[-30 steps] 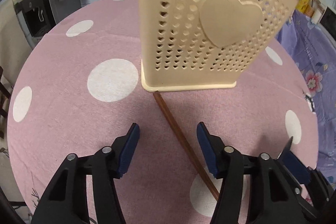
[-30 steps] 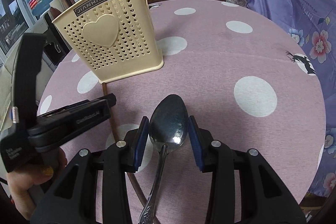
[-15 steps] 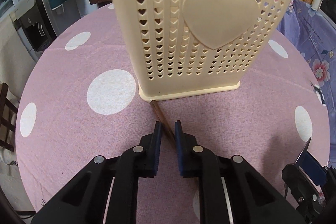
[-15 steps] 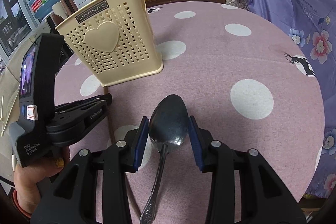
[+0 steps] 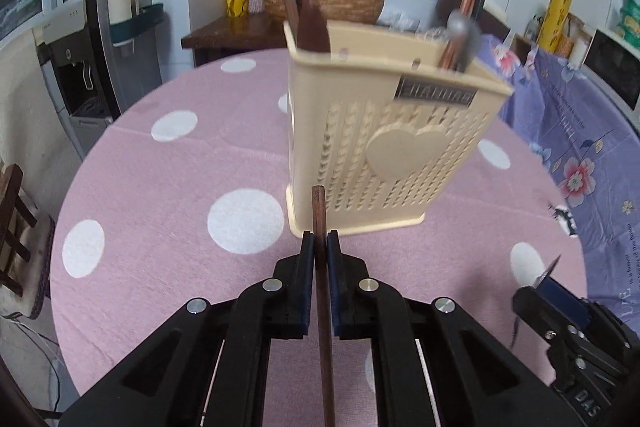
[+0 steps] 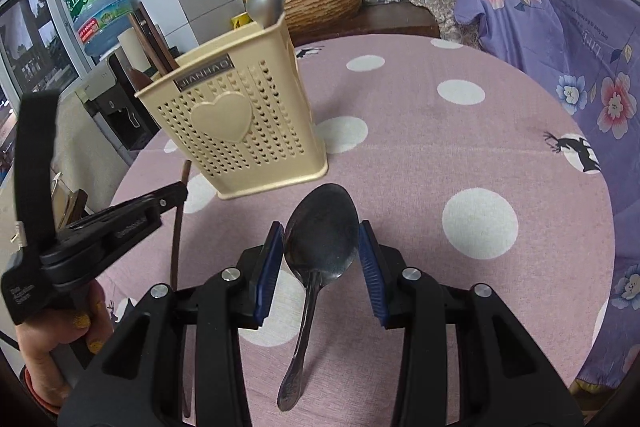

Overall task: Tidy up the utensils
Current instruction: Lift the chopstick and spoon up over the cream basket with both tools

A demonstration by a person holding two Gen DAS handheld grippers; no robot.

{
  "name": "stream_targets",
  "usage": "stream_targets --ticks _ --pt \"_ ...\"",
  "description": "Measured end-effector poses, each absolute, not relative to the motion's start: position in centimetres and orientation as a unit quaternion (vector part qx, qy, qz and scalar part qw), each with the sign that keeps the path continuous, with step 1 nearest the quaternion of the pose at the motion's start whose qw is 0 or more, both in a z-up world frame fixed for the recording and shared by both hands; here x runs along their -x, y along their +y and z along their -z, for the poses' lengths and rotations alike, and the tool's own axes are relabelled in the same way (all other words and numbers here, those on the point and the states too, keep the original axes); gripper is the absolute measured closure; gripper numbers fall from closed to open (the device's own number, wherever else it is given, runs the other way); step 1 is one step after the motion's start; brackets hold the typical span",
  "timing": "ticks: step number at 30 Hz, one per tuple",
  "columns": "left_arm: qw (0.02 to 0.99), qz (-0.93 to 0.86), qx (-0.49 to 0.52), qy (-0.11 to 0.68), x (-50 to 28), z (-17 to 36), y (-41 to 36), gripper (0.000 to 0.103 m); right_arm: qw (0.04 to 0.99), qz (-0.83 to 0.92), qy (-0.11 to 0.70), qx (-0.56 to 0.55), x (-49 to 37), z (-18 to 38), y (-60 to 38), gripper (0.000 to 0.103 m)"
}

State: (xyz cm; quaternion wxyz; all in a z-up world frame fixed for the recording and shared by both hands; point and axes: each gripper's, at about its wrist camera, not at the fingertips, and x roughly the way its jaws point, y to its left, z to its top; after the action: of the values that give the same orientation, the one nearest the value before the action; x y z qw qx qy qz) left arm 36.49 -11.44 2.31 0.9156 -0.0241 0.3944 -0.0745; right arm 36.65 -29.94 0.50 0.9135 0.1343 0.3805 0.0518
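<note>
We see the left gripper [image 5: 321, 243] clamped on a brown chopstick [image 5: 322, 291], its tip poking past the pads toward the beige utensil holder [image 5: 384, 155]. The right gripper [image 6: 322, 259] pinches a metal spoon [image 6: 320, 239] by the bowl, handle hanging back. Below both: pink polka-dot tablecloth [image 6: 440, 155], holder standing on it. Beyond: water dispenser [image 5: 96, 39], woven basin [image 6: 324, 3].

The utensil holder [image 5: 384, 151] is motion-blurred, and the chopstick [image 5: 322, 291] runs off the bottom edge.

Black hand-held gripper [image 6: 320, 255], blue pads [image 6: 266, 267], silver screws.
</note>
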Motion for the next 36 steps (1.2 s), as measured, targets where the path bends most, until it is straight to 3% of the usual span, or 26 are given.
stream_targets --ticks 14,36 --pt "0.954 0.087 0.025 0.286 -32.8 -9.2 -10.5 0.095 0.932 -0.066 0.336 -0.114 -35.6 -4.6 -29.1 0.064" --pt "0.955 0.119 0.046 0.267 -31.6 -12.6 -9.0 0.096 0.947 -0.08 0.299 -0.091 -35.8 -8.2 -28.9 0.064"
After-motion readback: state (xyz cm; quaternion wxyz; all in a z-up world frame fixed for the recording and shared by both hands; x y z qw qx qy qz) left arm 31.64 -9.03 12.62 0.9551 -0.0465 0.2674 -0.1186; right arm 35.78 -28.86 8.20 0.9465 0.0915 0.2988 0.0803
